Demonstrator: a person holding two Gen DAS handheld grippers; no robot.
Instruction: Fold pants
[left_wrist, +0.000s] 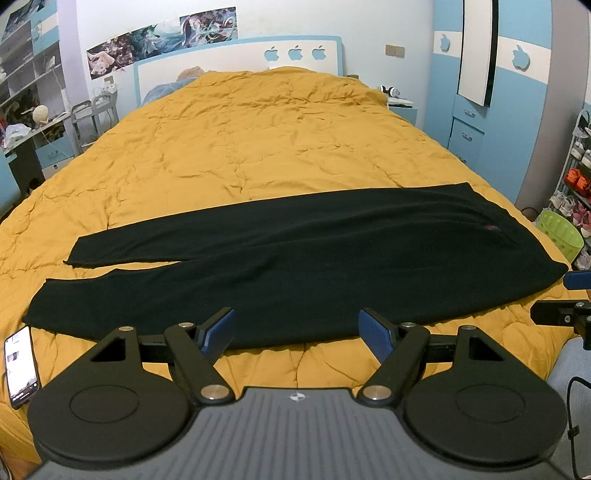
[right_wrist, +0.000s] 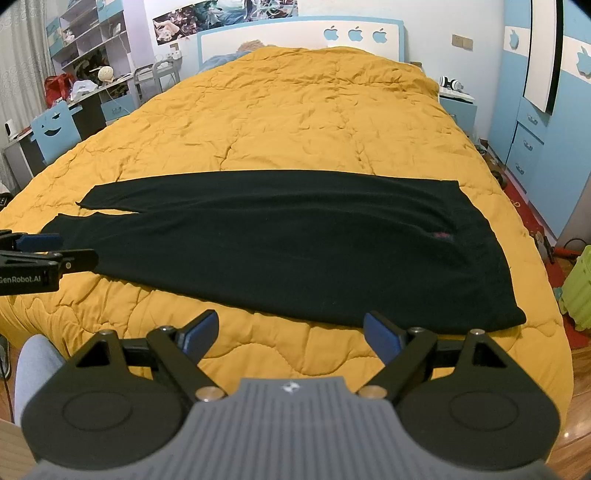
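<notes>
- Pants (left_wrist: 295, 258), one black pair, lie flat on the yellow quilt (left_wrist: 258, 147) near the foot of the bed, long axis running across the bed from side to side.
- Waistband end points to the right side of the bed, just short of the quilt's edge; the two leg ends point left, seen also from the right wrist view (right_wrist: 295, 240).
- Two legs, counted: the far one and the near one part only toward the cuffs, with a thin wedge of quilt showing between them; the near cuff reaches further left.
- Small reddish mark sits on the fabric close to the waistband.
- Left gripper (left_wrist: 295, 334) hovers over the near edge of the pants, its two blue-padded fingers spread wide, nothing between them.
- Right gripper (right_wrist: 291, 336) hangs over bare quilt just short of the waistband corner, fingers likewise spread apart and empty.
- One phone (left_wrist: 21, 365), screen lit, lies on the quilt near the leg ends.
- One green plastic basket (left_wrist: 559, 230) stands on the floor to the right of the bed; what it holds cannot be made out.
</notes>
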